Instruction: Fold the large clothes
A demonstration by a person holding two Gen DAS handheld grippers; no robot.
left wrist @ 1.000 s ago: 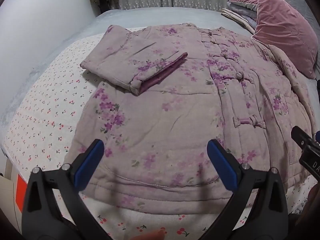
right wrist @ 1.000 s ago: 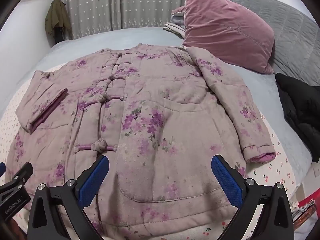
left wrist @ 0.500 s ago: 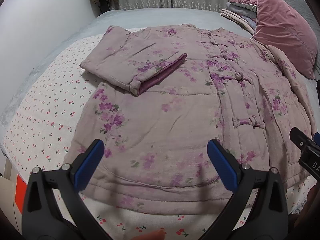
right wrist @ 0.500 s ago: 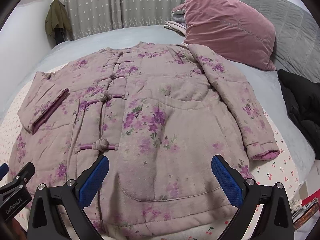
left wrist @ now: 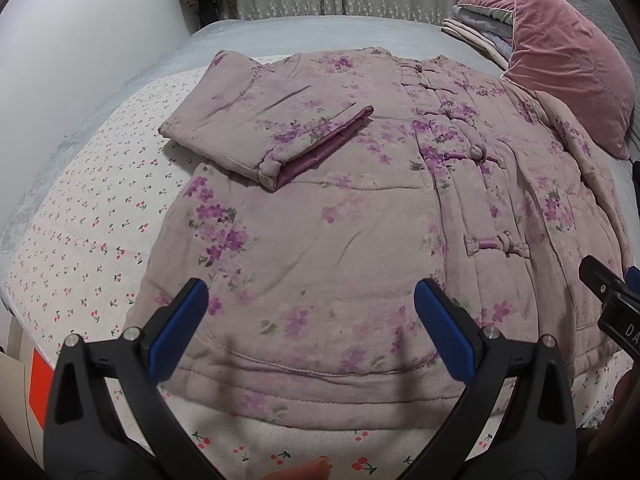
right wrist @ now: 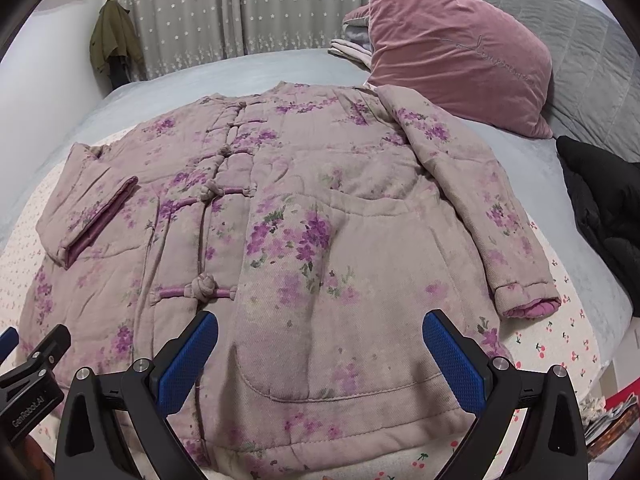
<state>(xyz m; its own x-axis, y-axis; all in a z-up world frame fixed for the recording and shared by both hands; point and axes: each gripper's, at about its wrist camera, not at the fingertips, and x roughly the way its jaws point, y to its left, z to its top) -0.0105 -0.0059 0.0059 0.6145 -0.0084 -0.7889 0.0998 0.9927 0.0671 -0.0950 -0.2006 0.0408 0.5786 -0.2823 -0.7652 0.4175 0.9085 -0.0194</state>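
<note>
Quilted mauve floral jacket (left wrist: 360,240) spread flat on cherry-print bedspread (left wrist: 100,220), hem just ahead of both jaws, left gripper (left wrist: 310,320) and right gripper (right wrist: 320,344) released, one sleeve (left wrist: 272,128) folded across the chest

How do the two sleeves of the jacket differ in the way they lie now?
The left sleeve is folded across the jacket front; the right sleeve lies straight along its side. The left cuff points toward the buttons; the right cuff rests on the cherry-print sheet. Both have the same purple flower print and pink lining.
</note>
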